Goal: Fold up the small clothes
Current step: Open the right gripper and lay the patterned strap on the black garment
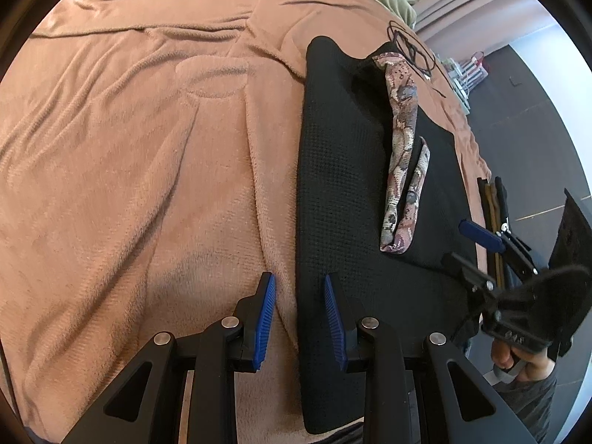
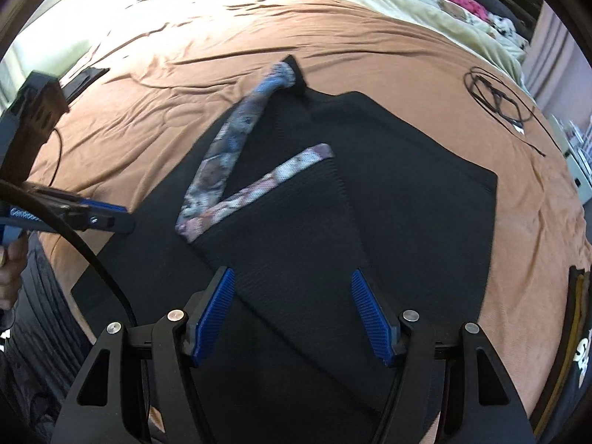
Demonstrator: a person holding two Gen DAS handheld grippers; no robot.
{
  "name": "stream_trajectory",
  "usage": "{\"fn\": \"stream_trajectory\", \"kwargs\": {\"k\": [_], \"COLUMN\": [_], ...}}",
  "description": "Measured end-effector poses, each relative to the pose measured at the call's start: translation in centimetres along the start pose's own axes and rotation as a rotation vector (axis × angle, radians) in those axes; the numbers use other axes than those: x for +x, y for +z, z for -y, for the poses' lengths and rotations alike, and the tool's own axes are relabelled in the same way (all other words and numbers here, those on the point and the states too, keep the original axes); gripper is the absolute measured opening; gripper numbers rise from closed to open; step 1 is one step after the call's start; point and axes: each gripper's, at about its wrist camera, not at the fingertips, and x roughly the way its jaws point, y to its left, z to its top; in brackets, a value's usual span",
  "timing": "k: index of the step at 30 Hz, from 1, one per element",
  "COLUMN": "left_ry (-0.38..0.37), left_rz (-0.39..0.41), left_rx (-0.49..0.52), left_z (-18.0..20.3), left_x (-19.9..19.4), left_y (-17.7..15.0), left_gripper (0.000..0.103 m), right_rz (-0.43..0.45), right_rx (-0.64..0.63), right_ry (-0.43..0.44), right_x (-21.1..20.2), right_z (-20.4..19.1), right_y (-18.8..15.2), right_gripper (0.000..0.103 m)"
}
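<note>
A black knit garment [image 1: 344, 185] with a floral patterned neckband [image 1: 401, 155] lies flat on the brown blanket [image 1: 129, 148]. My left gripper [image 1: 299, 307] is open and empty, its jaws astride the garment's left edge. In the right wrist view the garment [image 2: 388, 203] lies partly folded, one side laid over the middle, with the neckband [image 2: 236, 170] forming a V. My right gripper [image 2: 292, 307] is open and empty above the garment's near hem. The right gripper also shows in the left wrist view [image 1: 481, 240], and the left gripper in the right wrist view [image 2: 111, 218].
A black cable [image 2: 495, 96] lies coiled on the blanket at the far right. A pale green cover [image 2: 425, 26] and soft toys sit at the back. Dark folded clothes [image 1: 495, 207] lie at the bed's right edge. The floor [image 1: 536, 111] is beyond it.
</note>
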Motion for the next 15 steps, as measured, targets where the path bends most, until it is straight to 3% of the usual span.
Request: {"fn": "stream_trajectory", "kwargs": {"k": [8,12,13,15], "left_ry": [-0.003,-0.009,-0.010,-0.010], "left_rz": [0.008,0.007,0.007,0.007], "left_rx": [-0.009,-0.009,-0.008,-0.006], "left_z": [-0.2,-0.4,-0.5,-0.6], "left_x": [0.2,0.1,0.1,0.0], "left_y": [-0.1,-0.1,-0.1,-0.1], "left_gripper": [0.029,0.029,0.029,0.029], "right_rz": [-0.013,-0.049,-0.045,-0.047], "right_rx": [-0.091,-0.129,-0.130,-0.115], "right_ry": [0.059,0.023,0.022,0.017], "right_x": [1.4,3.1,3.3,3.6], "right_z": [-2.1,-2.5,-2.6,-2.4], "right_y": [0.0,0.1,0.3,0.5], "right_gripper": [0.064,0.063,0.061,0.043]}}
